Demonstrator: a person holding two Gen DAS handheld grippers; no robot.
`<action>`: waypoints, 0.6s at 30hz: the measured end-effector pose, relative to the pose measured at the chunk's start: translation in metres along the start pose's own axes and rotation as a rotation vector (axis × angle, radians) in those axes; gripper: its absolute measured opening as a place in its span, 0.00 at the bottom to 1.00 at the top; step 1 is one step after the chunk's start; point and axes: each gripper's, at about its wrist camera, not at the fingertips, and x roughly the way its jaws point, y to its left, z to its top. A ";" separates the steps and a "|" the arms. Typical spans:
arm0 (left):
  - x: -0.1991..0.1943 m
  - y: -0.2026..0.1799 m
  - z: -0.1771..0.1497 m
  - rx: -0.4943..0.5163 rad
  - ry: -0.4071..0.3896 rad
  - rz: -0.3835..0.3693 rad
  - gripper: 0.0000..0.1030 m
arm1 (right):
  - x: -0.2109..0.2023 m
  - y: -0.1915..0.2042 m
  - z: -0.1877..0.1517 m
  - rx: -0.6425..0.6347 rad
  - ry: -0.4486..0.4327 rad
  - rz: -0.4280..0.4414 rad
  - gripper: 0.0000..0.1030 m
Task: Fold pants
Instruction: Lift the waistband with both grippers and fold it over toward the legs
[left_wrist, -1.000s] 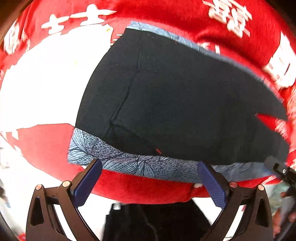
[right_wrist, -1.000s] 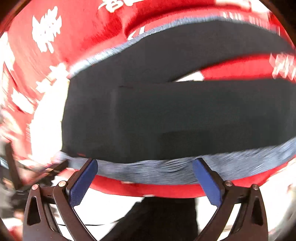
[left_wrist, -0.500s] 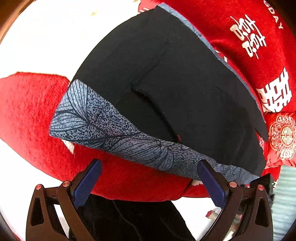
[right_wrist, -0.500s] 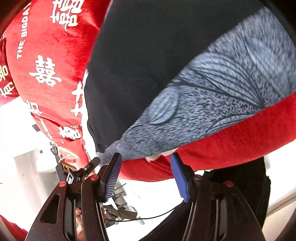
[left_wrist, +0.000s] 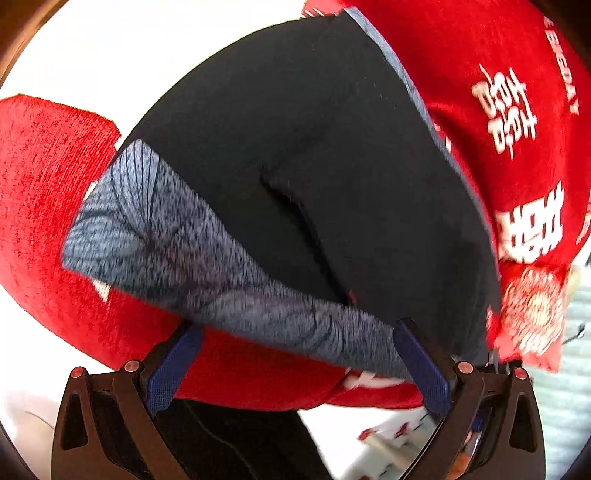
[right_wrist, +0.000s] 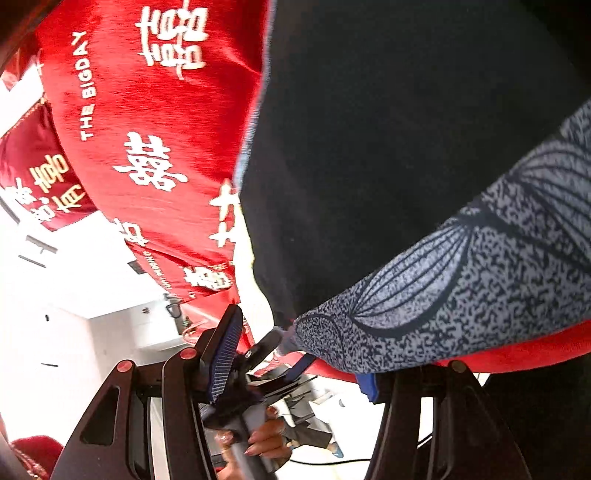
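Note:
Black pants (left_wrist: 332, 155) with a grey-blue leaf-patterned band (left_wrist: 192, 251) lie flat on a red blanket (left_wrist: 44, 177). My left gripper (left_wrist: 295, 328) is open wide just above the band's near edge, and the band's edge reaches both fingertips. In the right wrist view the band (right_wrist: 480, 288) fills the lower right, with its corner lying between the jaws of my right gripper (right_wrist: 295, 332). The jaws are partly drawn in but stay apart; the left pad (right_wrist: 225, 354) is bare and the right pad is mostly hidden under the band. The left gripper (right_wrist: 273, 362) sits just beyond that corner, held by a hand (right_wrist: 258, 443).
The red blanket (right_wrist: 147, 110) carries white characters and lettering and ends at a near edge (left_wrist: 258, 384) close below the band. A red patterned cushion (left_wrist: 532, 314) lies at the right. White furniture (right_wrist: 74, 332) stands beyond the blanket. Dark clothing of the person (left_wrist: 229, 443) shows below.
Both grippers have dropped and rolled toward the patterned band. The right jaws narrowed from wide open, and the band's corner now covers the right pad. The band now reaches the left fingertips.

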 end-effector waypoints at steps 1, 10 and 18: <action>-0.001 0.001 0.002 -0.013 -0.008 -0.006 1.00 | 0.001 0.001 0.000 -0.003 0.005 -0.012 0.59; -0.006 -0.006 0.010 0.052 -0.045 0.064 0.68 | -0.026 -0.040 -0.005 0.083 -0.059 -0.085 0.59; -0.023 -0.005 0.020 0.077 -0.039 0.100 0.19 | -0.041 -0.027 0.001 0.160 -0.097 -0.080 0.10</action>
